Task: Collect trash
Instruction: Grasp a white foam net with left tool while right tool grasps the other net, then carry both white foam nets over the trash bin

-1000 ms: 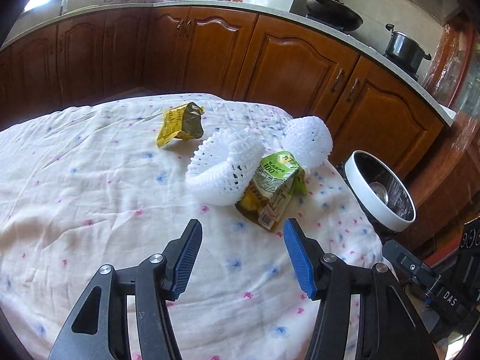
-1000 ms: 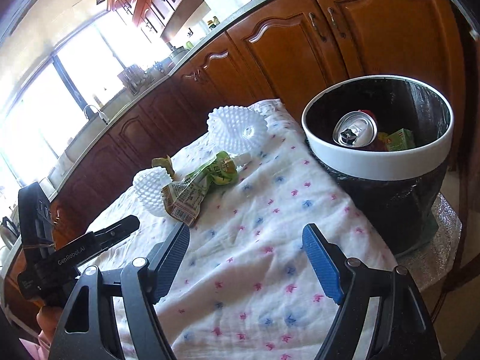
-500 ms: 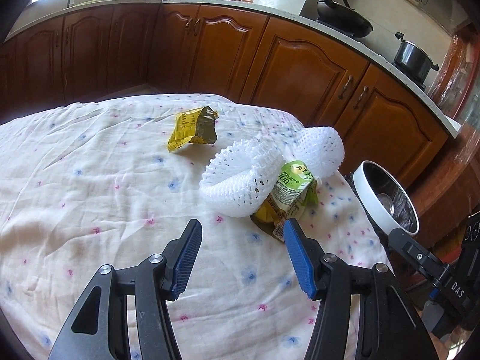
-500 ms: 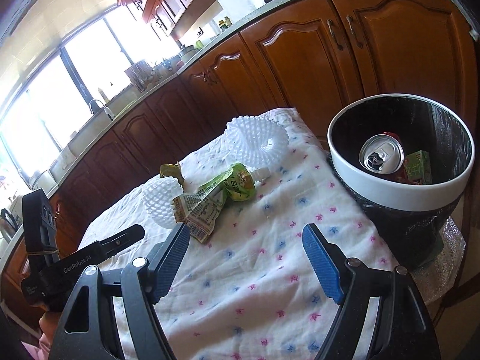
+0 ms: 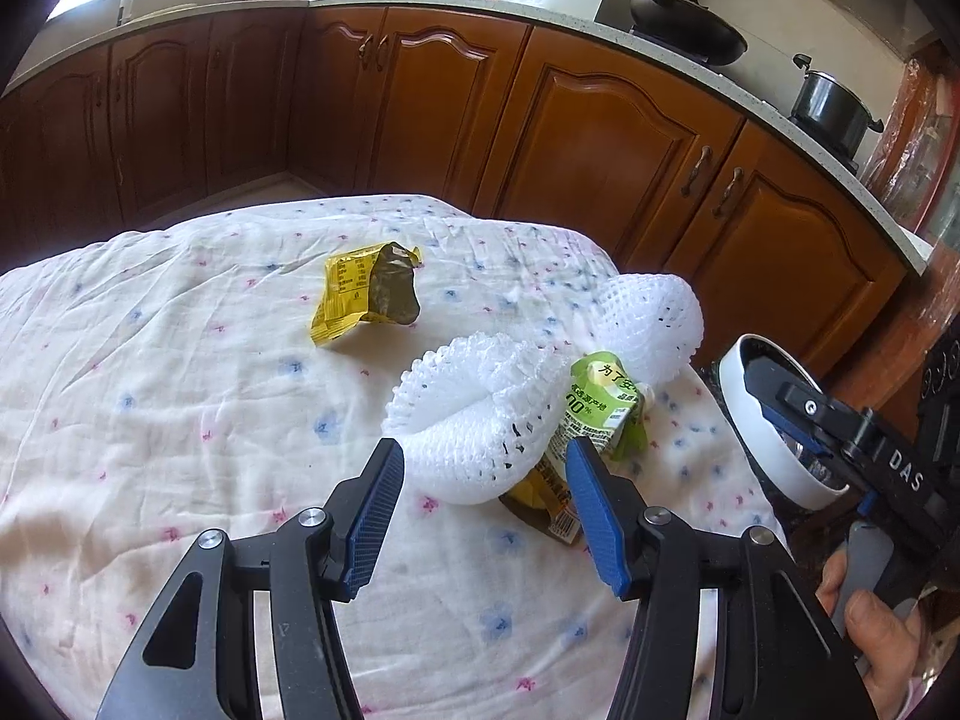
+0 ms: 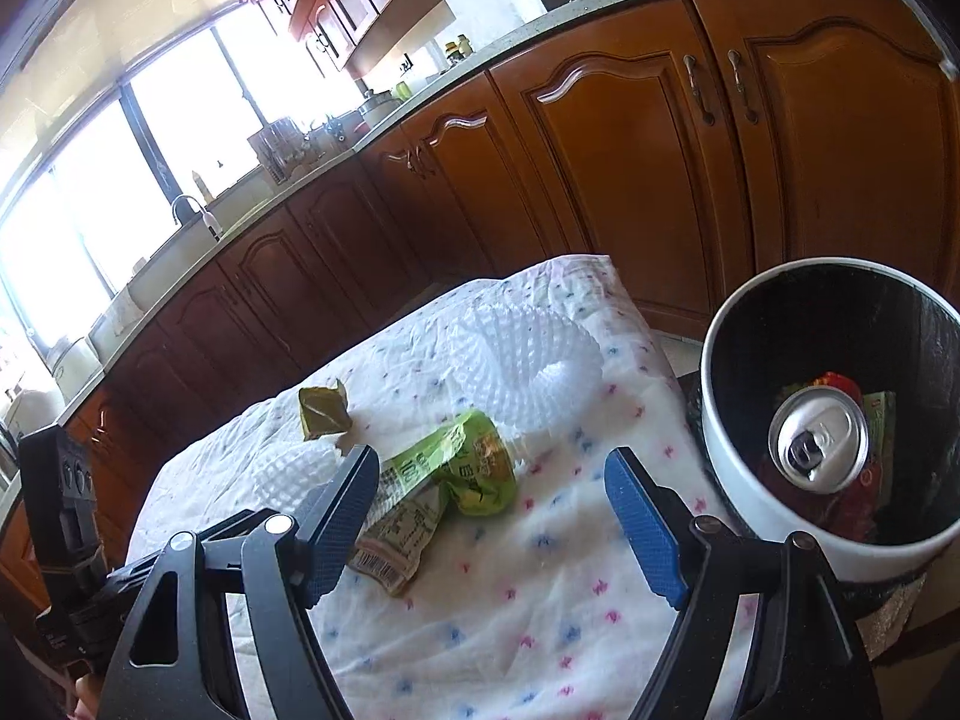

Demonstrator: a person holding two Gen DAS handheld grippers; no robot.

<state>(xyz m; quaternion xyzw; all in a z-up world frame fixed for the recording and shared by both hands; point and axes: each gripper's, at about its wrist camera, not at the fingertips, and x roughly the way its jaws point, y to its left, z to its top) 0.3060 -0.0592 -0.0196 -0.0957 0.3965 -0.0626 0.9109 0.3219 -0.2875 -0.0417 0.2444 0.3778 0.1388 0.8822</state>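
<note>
On the flowered tablecloth [image 5: 180, 420] lie a yellow snack wrapper [image 5: 366, 291], two white foam fruit nets [image 5: 474, 420] [image 5: 651, 315] and a green drink pouch [image 5: 594, 420] between them. My left gripper [image 5: 483, 474] is open and empty, its jaws on either side of the near net. My right gripper [image 6: 489, 474] is open and empty, just short of the green pouch [image 6: 462, 474]. The white-rimmed trash bin [image 6: 750, 510] stands past the table's right edge and holds a can [image 6: 819, 447] and wrappers.
Wooden kitchen cabinets [image 5: 600, 138] ring the table. A wok [image 5: 684, 30] and a pot [image 5: 831, 102] sit on the counter. The far net [image 6: 528, 360] and the yellow wrapper [image 6: 321, 411] lie beyond the pouch in the right wrist view. The right gripper's body [image 5: 864, 444] partly hides the bin.
My left gripper has moved forward until its jaws flank the near foam net. My right gripper has moved forward and left toward the green pouch. Both stayed open.
</note>
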